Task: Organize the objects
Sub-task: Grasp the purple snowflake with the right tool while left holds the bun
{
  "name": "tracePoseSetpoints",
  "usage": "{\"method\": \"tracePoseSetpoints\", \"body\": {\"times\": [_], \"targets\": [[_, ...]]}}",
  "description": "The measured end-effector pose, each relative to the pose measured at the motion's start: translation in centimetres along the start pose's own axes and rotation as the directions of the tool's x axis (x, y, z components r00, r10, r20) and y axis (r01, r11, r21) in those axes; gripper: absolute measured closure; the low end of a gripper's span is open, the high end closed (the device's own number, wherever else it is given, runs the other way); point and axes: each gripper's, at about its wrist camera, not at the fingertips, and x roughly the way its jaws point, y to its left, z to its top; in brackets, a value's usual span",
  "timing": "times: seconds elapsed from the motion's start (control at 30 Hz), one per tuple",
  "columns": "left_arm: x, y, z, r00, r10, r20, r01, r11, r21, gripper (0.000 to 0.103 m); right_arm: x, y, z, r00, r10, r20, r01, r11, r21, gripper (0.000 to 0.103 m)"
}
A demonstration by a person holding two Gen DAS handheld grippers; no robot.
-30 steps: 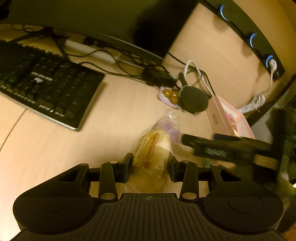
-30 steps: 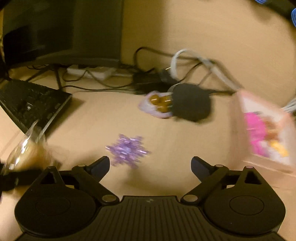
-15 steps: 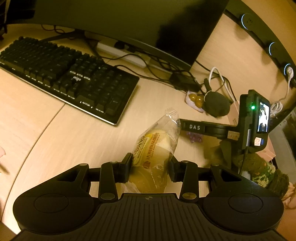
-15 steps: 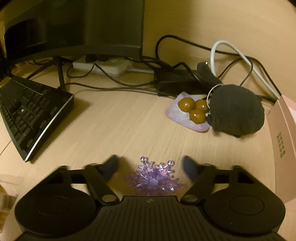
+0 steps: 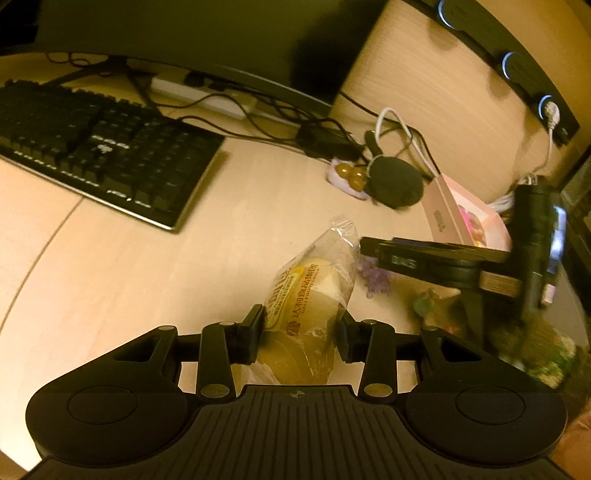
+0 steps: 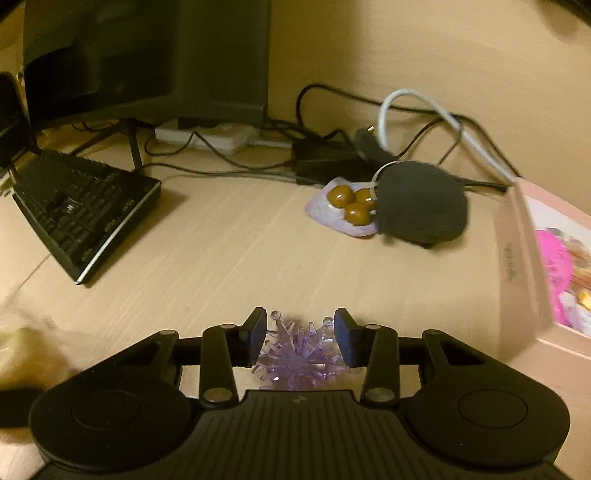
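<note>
My left gripper [image 5: 300, 334] is shut on a bread roll in a clear plastic wrapper [image 5: 308, 291] and holds it over the desk. My right gripper [image 6: 300, 338] is shut on a purple spiky crystal ornament [image 6: 295, 358], low over the desk. In the left wrist view the right gripper shows as a dark arm [image 5: 436, 258] to the right of the roll, with the purple ornament [image 5: 375, 278] at its tip.
A black keyboard [image 5: 99, 151] lies at the left under a monitor [image 5: 184, 33]. Cables and a power strip [image 6: 207, 134] run along the back. A dark round pouch [image 6: 421, 203] and brown candies on a wrapper [image 6: 351, 205] sit behind. A pink box [image 6: 535, 258] stands at the right.
My right gripper came down around the purple ornament and closed on it. My left gripper kept its hold on the bread roll and shifted slightly over the desk.
</note>
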Motion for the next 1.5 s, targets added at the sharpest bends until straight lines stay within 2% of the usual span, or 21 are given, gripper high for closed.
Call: {"method": "tracePoseSetpoints", "body": {"times": [0.23, 0.47, 0.57, 0.63, 0.67, 0.73, 0.77, 1.1, 1.23, 1.33, 1.5], "targets": [[0.4, -1.1, -0.3, 1.0, -0.011, 0.011, 0.011, 1.0, 0.004, 0.06, -4.3, -1.1, -1.9, 0.999, -0.013, 0.036, 0.014, 0.999, -0.03, 0.063], [0.5, -1.0, -0.9, 1.0, 0.001, -0.003, -0.001, 1.0, 0.006, 0.06, -3.1, 0.0, -3.4, 1.0, 0.018, 0.007, -0.017, 1.0, -0.018, 0.063], [0.4, -0.8, -1.1, 1.0, 0.01, -0.006, -0.01, 1.0, 0.001, 0.06, -2.6, 1.1, -4.1, 1.0, 0.025, -0.007, -0.025, 0.999, -0.047, 0.063], [0.2, -0.7, -1.2, 1.0, 0.015, -0.007, -0.015, 1.0, -0.005, 0.06, -2.7, 1.7, -4.7, 1.0, 0.024, -0.005, -0.024, 0.996, -0.081, 0.057], [0.2, -0.6, -1.3, 1.0, 0.016, -0.007, -0.016, 1.0, -0.007, 0.06, -2.7, 1.8, -4.9, 1.0, 0.023, -0.007, -0.024, 0.995, -0.092, 0.044], [0.1, -0.4, -1.3, 1.0, 0.018, -0.006, -0.018, 1.0, -0.013, 0.06, -3.0, 1.8, -5.3, 1.0, 0.024, -0.004, -0.025, 0.995, -0.097, 0.028], [0.1, -0.3, -1.3, 1.0, 0.019, -0.006, -0.019, 1.0, -0.015, 0.06, -3.2, 1.7, -5.4, 1.0, 0.026, -0.004, -0.027, 0.995, -0.097, 0.025], [-0.2, -0.1, -1.1, 1.0, 0.01, 0.007, -0.01, 1.0, -0.027, 0.06, -5.0, 1.5, -7.4, 0.994, 0.088, -0.063, -0.094, 0.991, -0.098, 0.025], [-0.3, -0.1, -1.1, 1.0, 0.003, 0.016, -0.002, 0.999, -0.033, 0.06, -5.0, 0.1, -8.5, 0.996, 0.042, -0.082, -0.05, 0.994, -0.098, 0.021], [-0.3, -0.2, -1.1, 1.0, 0.008, 0.017, -0.007, 1.0, -0.028, 0.06, -5.0, -1.0, -8.0, 0.997, 0.019, -0.077, -0.024, 0.998, -0.062, 0.021], [-0.1, -0.3, -1.2, 1.0, 0.011, 0.004, -0.011, 1.0, -0.017, 0.06, -4.5, -0.2, -6.9, 0.996, 0.064, -0.056, -0.066, 0.997, -0.049, 0.021]]}}
